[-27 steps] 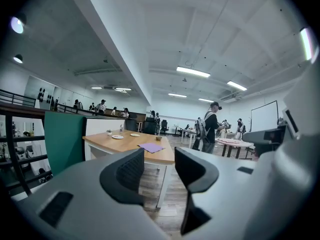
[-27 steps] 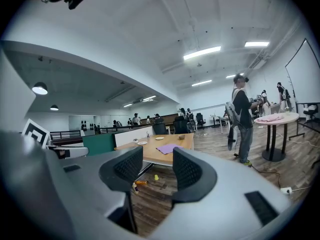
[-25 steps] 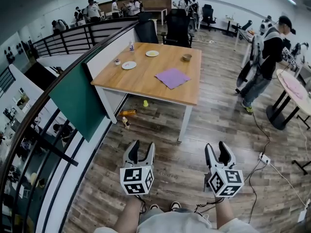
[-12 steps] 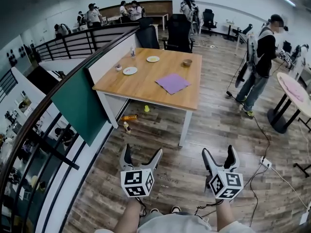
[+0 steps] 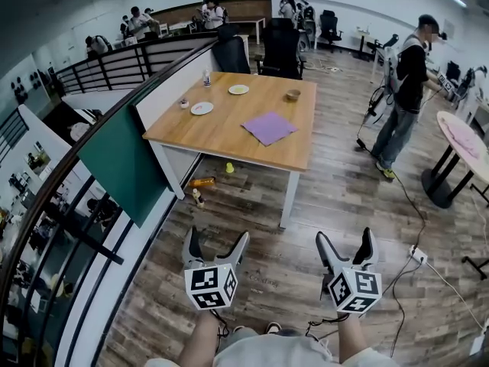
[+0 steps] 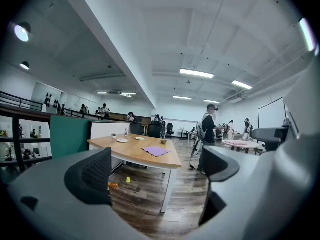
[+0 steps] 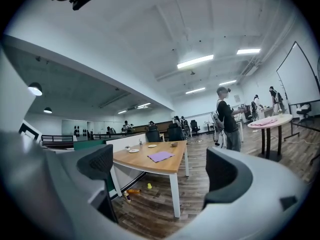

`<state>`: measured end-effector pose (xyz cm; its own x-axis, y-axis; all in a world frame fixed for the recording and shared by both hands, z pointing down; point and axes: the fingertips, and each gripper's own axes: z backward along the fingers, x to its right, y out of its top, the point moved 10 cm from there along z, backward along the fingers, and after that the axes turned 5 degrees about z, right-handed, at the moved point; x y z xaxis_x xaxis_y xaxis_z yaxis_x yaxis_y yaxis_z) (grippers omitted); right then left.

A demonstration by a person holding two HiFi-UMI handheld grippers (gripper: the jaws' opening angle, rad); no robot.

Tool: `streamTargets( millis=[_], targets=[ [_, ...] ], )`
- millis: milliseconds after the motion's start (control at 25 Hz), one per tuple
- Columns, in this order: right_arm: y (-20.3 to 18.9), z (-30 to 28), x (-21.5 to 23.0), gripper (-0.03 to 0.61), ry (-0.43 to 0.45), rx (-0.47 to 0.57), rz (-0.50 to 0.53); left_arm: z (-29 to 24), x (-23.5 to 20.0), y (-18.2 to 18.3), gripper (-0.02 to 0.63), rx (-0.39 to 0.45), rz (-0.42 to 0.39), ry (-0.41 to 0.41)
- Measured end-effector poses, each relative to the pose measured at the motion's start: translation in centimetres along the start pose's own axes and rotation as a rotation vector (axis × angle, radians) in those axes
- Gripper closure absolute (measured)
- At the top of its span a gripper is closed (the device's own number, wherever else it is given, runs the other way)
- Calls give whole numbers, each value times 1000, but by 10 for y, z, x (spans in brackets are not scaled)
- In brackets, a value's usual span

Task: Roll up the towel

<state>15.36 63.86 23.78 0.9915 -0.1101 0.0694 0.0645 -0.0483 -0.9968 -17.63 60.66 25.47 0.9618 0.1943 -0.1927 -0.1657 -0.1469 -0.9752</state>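
Observation:
A flat purple towel (image 5: 269, 127) lies on the wooden table (image 5: 221, 132), several steps ahead of me; it also shows as the towel (image 6: 156, 151) in the left gripper view and as the towel (image 7: 160, 156) in the right gripper view. My left gripper (image 5: 217, 239) (image 6: 157, 179) and right gripper (image 5: 345, 239) (image 7: 162, 179) hover side by side over the wood floor, well short of the table. Both sets of jaws are opening and stand wide, with nothing between them.
On the table stand two plates (image 5: 202, 108), a small bowl (image 5: 293, 94) and a bottle (image 5: 206, 76). A yellow cup (image 5: 228, 167) and an orange bottle (image 5: 201, 180) lie under it. A person (image 5: 405, 98) stands at right near a round table (image 5: 462, 140). A green panel (image 5: 122, 159) and railing run along the left.
Both grippers' jaws have spread from nearly closed to wide. The view has shifted slightly toward the table, and the person at right has stepped further back.

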Motion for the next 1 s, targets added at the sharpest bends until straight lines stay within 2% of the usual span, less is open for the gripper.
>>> streamTargets(
  millis=[240, 560, 800, 1000],
  targets=[
    [-13, -3, 23, 1, 27, -31, -32, -10, 9, -15, 60, -33, 11, 34],
    [-23, -27, 41, 15, 38, -77, -46, -41, 16, -18, 60, -46, 14, 44],
    [-26, -77, 47, 25, 28, -99, -38, -97, 4, -17, 60, -46, 26, 29],
    [-10, -140, 59, 32, 18, -100, -11, -163, -9, -6, 60, -48, 52, 8]
  ],
)
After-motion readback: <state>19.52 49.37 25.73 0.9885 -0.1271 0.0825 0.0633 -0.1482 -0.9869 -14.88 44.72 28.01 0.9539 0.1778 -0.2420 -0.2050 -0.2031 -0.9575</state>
